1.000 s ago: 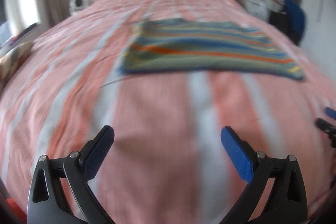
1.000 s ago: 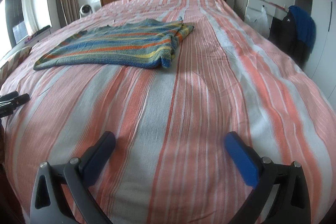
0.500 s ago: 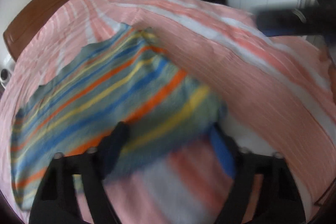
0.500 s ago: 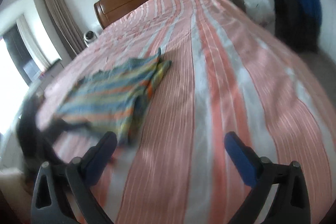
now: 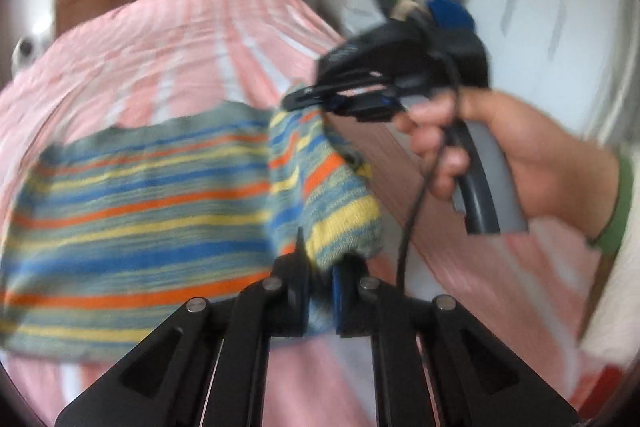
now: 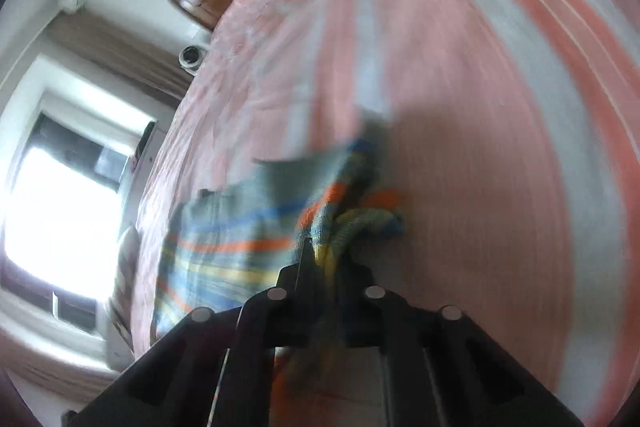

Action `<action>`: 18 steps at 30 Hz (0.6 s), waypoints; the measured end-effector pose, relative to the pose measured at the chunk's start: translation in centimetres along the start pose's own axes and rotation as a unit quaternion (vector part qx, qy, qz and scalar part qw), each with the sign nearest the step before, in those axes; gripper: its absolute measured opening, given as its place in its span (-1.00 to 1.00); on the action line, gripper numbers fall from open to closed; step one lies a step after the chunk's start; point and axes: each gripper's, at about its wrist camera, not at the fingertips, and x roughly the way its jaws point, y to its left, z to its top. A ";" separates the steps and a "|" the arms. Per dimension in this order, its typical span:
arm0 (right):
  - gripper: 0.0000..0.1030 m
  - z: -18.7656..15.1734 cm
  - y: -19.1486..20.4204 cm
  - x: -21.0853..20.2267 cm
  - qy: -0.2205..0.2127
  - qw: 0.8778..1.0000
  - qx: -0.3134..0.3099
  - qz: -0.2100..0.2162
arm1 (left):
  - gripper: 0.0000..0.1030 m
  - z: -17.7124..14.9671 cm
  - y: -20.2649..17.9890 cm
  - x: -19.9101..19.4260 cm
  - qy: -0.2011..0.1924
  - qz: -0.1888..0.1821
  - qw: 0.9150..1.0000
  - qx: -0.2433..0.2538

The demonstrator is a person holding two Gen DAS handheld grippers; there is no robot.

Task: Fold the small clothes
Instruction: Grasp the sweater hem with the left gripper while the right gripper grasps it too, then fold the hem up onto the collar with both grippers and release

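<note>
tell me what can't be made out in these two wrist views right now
- Left wrist view: the striped knitted garment is motion-blurred, so its type and sleeves are unreadable.
- Left wrist view: the left gripper hides the hem it clamps.
- Left wrist view: the right gripper is smeared; its exact bite is unclear.
- Right wrist view: the right gripper covers the pinched fabric, and the garment's near part is blurred.
- Right wrist view: glare washes out the window.

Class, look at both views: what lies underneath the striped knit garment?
Under the striped knit garment lies the pink striped bedspread, seen around its edges. Whatever sits beneath the flat part is covered. Each hand-held gripper, left and right, pinches a corner.
</note>
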 end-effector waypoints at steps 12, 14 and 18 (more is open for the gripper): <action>-0.83 -1.1 21.1 13.1 0.063 0.989 -0.128 0.047 | -0.87 -3.2 19.2 -7.6 -0.014 0.066 0.973 -0.220; -0.78 -2.1 23.0 16.8 0.078 0.985 -0.149 0.036 | -0.73 -4.3 21.2 -6.5 0.025 0.078 0.968 -0.235; -0.38 -3.0 23.1 19.2 0.076 0.987 -0.104 0.092 | -0.07 -5.5 23.2 -7.6 0.034 0.084 0.963 -0.253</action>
